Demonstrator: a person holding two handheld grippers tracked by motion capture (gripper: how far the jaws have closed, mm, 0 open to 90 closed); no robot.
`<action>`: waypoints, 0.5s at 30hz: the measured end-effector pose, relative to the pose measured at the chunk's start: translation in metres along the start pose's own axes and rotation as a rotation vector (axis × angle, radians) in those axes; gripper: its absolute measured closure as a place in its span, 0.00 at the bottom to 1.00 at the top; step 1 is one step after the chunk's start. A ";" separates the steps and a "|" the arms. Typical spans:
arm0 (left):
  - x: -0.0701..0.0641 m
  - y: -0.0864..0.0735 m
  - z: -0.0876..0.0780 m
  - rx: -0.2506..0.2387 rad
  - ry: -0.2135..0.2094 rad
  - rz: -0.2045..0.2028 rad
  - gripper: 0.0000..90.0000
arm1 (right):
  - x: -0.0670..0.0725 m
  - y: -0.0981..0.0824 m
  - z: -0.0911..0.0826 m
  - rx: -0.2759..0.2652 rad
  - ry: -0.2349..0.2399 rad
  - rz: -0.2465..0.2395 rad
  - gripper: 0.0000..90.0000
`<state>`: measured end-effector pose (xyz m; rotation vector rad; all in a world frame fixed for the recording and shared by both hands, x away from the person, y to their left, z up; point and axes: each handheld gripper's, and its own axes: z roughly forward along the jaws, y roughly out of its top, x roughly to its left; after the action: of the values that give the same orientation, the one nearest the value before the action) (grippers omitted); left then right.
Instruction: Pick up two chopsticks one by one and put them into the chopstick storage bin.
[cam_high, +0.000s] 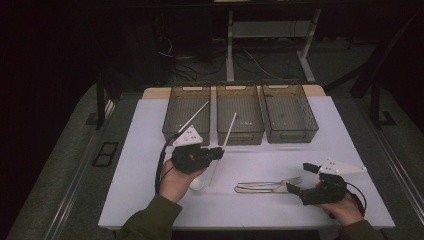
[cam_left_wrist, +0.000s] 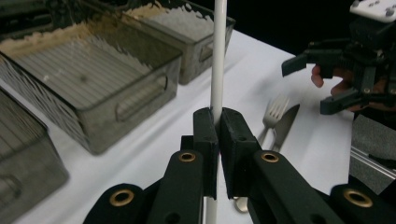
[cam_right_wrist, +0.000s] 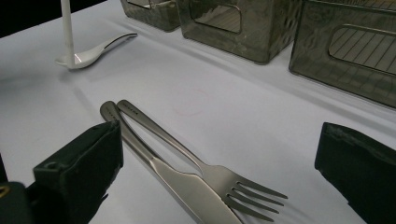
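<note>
Left black two-jaw gripper (cam_high: 218, 152) held over the table's near-left part, jaws pinched tight on a thin white stick (cam_left_wrist: 218, 60). Right black two-jaw gripper (cam_high: 302, 178) low at the near right, jaws spread wide apart, seemingly just above the surface. Olive-sleeved forearms entering from the bottom edge.

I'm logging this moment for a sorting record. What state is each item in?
Left gripper: shut on the white stick.
Right gripper: open, holding nothing.
Fork: lying flat on the table, beside the knife.
Spoon: lying on the table.
Left bin: a second white stick leans in it.
Middle bin: no contents seen.
Right bin: no contents seen.
</note>
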<state>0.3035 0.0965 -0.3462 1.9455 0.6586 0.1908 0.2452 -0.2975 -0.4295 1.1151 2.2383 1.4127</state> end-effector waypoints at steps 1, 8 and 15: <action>0.002 0.004 -0.001 -0.004 0.001 0.002 0.94 | 0.000 0.000 0.000 0.000 -0.001 0.004 0.01; 0.020 0.033 -0.010 -0.014 0.004 0.050 0.94 | 0.000 0.000 0.000 -0.008 -0.003 -0.003 0.01; 0.038 0.062 -0.016 -0.033 0.016 0.087 0.94 | -0.001 0.000 0.000 -0.008 0.001 0.007 0.01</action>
<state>0.3512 0.1089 -0.2905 1.9439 0.5774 0.2698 0.2457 -0.2979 -0.4297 1.1215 2.2299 1.4236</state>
